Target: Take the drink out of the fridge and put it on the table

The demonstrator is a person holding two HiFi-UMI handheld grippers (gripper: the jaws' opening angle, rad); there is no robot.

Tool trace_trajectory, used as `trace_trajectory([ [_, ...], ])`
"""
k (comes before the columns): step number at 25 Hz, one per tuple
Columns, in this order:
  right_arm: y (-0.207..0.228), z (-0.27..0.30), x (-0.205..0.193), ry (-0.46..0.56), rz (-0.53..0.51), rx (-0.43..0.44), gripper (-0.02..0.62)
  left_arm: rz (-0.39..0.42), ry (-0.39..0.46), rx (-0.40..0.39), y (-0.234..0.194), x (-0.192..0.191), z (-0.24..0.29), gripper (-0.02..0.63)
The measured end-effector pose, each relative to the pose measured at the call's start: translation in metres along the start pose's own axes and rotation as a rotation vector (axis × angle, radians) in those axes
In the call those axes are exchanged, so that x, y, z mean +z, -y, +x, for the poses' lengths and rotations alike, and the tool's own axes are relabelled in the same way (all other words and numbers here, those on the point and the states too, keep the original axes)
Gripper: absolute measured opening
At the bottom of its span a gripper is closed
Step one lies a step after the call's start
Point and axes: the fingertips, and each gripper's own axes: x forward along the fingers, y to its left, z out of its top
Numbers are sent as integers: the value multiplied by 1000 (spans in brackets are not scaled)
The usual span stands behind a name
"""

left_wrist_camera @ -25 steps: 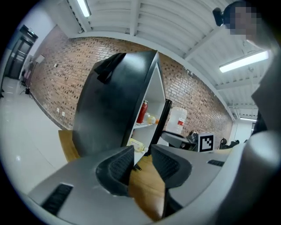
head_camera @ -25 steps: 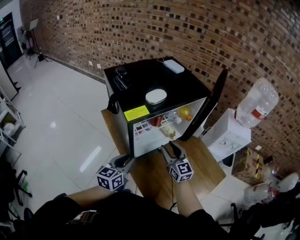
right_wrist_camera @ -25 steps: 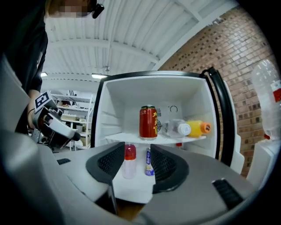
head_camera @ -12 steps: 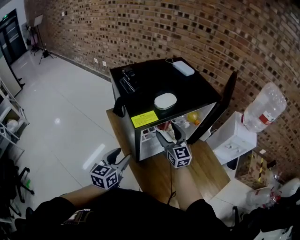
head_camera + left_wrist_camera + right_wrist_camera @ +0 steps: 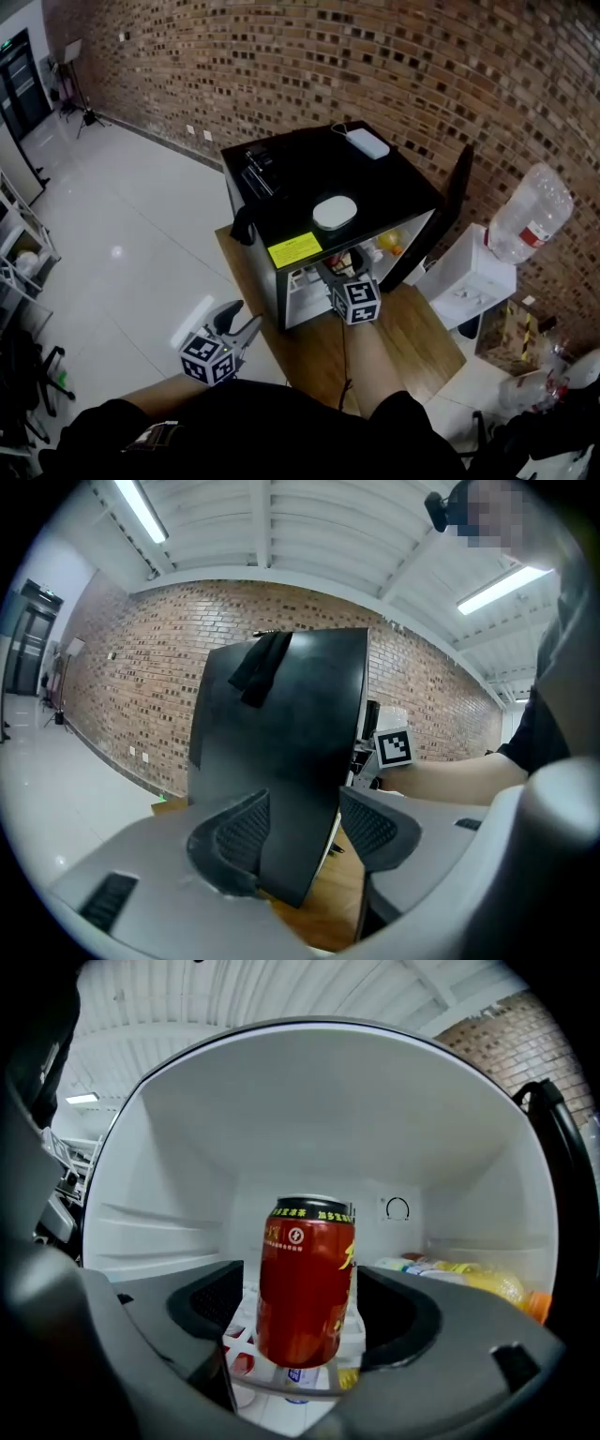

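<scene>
A red drink can stands upright on the wire shelf inside the black mini fridge, whose door hangs open to the right. My right gripper reaches into the fridge opening. In the right gripper view the can stands between the jaws of the right gripper, which are opening, with a gap at the left pad. My left gripper hangs open off the table's left edge, holding nothing. In the left gripper view the left gripper points at the fridge's black side.
The fridge sits on a wooden table. A white disc and small devices lie on its top. A yellow bottle lies at the right inside. A water dispenser stands against the brick wall to the right.
My right gripper has pushed forward from the table edge into the fridge and its jaws have spread. My left gripper has opened and drawn back left, away from the fridge corner.
</scene>
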Motion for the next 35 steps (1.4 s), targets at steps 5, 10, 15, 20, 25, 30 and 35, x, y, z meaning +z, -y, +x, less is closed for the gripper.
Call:
trace_trajectory([
  [5,2,15,10,22,-4,-1,365,5,-9,-6,-5,0,3,224],
  [10,-3,11,16,39,-47,33,319,16,-6,-12,-6,3,3,224],
  [15,-15,-8,22,74,-69,78,319,10,-9,-23,-5,1,8,224],
  [20,-9,-69,24,138,-14,66,319,-10,-30,-58,15,-16,15,224],
  [25,7,-141,-7,112,20,46,319,-72,-77,-74,46,-37,26,224],
  [30,20,-214,-71,24,73,6,319,-80,-115,-122,99,-57,37,223],
  [35,13,-266,-135,-65,82,23,319,-48,-151,-177,158,-78,46,223],
])
